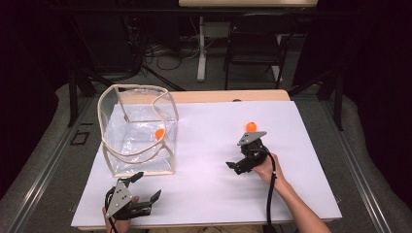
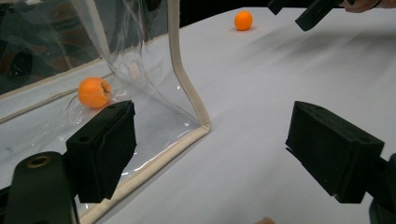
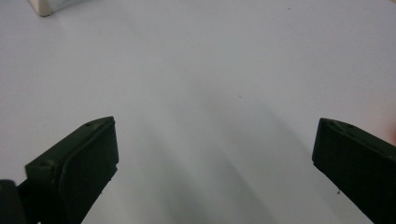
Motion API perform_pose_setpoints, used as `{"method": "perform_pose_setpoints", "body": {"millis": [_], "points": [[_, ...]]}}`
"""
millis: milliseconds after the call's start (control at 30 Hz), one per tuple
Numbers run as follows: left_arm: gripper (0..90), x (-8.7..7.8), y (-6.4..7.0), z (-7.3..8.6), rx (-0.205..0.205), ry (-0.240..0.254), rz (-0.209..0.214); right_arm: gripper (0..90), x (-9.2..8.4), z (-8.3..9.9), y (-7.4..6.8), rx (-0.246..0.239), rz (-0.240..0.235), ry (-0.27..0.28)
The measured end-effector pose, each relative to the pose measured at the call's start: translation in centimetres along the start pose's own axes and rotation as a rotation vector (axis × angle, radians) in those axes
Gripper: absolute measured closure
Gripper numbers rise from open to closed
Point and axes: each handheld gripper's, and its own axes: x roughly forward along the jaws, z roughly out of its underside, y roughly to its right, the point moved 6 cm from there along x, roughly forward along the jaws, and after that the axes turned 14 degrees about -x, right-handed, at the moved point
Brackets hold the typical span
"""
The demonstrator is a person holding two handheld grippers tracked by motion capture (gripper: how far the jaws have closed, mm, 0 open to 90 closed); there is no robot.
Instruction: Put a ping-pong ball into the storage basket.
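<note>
High view: right gripper (image 1: pixel 237 164) is hovering over the white sheet (image 1: pixel 301 194), jaws spread wide and empty; the loose orange ball (image 1: pixel 251 126) is lying just beyond it, and a second ball (image 1: pixel 159 134) is sitting inside the clear bag (image 1: pixel 137 130). Left gripper (image 1: pixel 144 186) is waiting near the bag's front corner, jaws wide, holding nothing. Left gripper view: bag mouth is sagging, so pinching its beige rim (image 2: pixel 181 74) should steady it. Right gripper view: jaws are facing bare sheet; the gripper probably needs turning toward the ball.
</note>
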Motion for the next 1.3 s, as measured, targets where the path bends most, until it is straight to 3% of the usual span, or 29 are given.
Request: {"method": "perform_pose_setpoints", "body": {"millis": [800,1300], "points": [[15.7,0.0,-0.1,0.1,0.005,-0.003,-0.003,0.0,-0.7,0.9,3.1,0.059,0.052,0.015],[15.7,0.0,0.1,0.1,0.006,-0.004,-0.003,0.0,-0.6,1.5,6.9,0.153,0.139,0.022]]}}
